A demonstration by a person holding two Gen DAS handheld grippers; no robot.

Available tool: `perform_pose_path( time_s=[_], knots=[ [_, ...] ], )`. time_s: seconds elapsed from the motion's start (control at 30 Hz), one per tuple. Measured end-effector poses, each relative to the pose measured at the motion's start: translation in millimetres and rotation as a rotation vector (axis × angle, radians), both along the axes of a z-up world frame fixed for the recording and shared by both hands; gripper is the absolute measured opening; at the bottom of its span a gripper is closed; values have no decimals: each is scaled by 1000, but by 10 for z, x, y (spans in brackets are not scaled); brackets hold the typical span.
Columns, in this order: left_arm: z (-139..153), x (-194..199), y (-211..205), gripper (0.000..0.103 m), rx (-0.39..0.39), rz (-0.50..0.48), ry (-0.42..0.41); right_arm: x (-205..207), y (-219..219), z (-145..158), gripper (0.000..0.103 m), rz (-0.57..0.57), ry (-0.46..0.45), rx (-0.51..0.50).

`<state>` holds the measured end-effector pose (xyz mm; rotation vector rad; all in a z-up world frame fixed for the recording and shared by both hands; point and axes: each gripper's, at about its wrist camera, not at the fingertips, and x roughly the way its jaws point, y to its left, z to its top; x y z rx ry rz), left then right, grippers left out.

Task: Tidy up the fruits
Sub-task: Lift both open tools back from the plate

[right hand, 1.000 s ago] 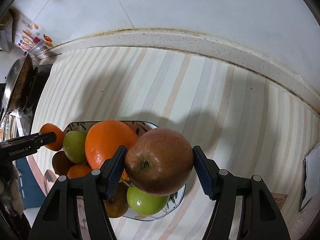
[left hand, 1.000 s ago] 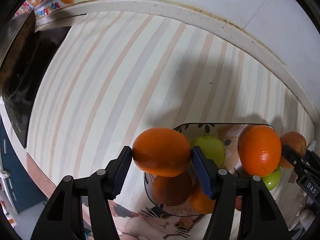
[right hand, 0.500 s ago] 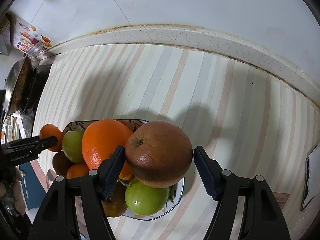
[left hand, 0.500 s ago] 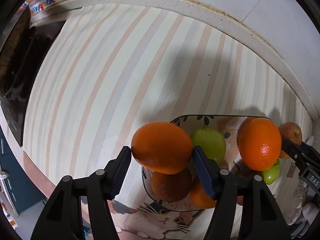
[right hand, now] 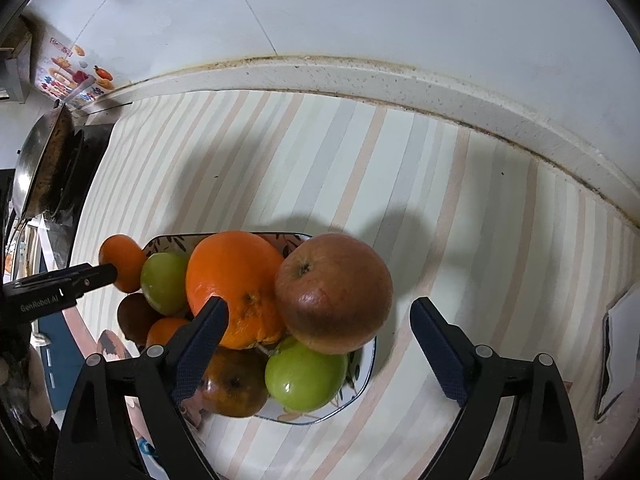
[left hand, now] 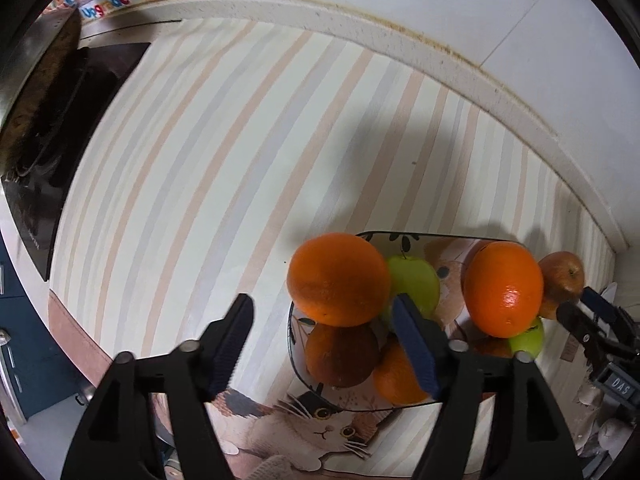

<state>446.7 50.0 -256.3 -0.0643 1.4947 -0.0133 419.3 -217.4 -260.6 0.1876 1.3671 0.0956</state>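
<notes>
Left gripper (left hand: 332, 344) pointed down over the plate (left hand: 420, 236), jaws opening, pads clear of the orange (left hand: 340, 280), which sat on the fruit pile at the plate's left edge. Right gripper (right hand: 320, 344) jaws opening wide, nothing clamped; red apple (right hand: 334, 292) rested atop a green apple (right hand: 306, 374) beside a big orange (right hand: 236, 280). Plate sat on striped mat (right hand: 320, 168).

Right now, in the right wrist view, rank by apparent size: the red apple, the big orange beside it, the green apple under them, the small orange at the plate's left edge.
1. red apple, though nearest the camera
2. big orange, close behind
3. green apple
4. small orange, farthest away
</notes>
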Motion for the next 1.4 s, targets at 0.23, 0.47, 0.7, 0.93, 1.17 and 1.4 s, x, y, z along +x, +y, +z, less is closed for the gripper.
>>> perform_pose_path(
  time_s=[0.23, 0.47, 0.7, 0.93, 1.17, 1.4],
  knots=[
    [342, -447, 36, 86, 3, 33, -91, -351, 197, 331, 95, 26, -61, -60],
    [499, -1039, -96, 86, 0, 52, -147, -815, 380, 572, 95, 28, -94, -94],
    [763, -1416, -211, 86, -6, 38, -218, -1183, 496, 860, 95, 33, -146, -96],
    [1218, -1809, -263, 86, 8, 24, -328, -1588, 544, 1277, 95, 34, -219, -74],
    [1652, -2231, -243, 86, 9, 22, -415, -2038, 580, 1812, 95, 43, -324, -65],
    [1947, -2587, -269, 86, 16, 8, -476, -2428, 563, 2234, 95, 53, -396, -65]
  ],
)
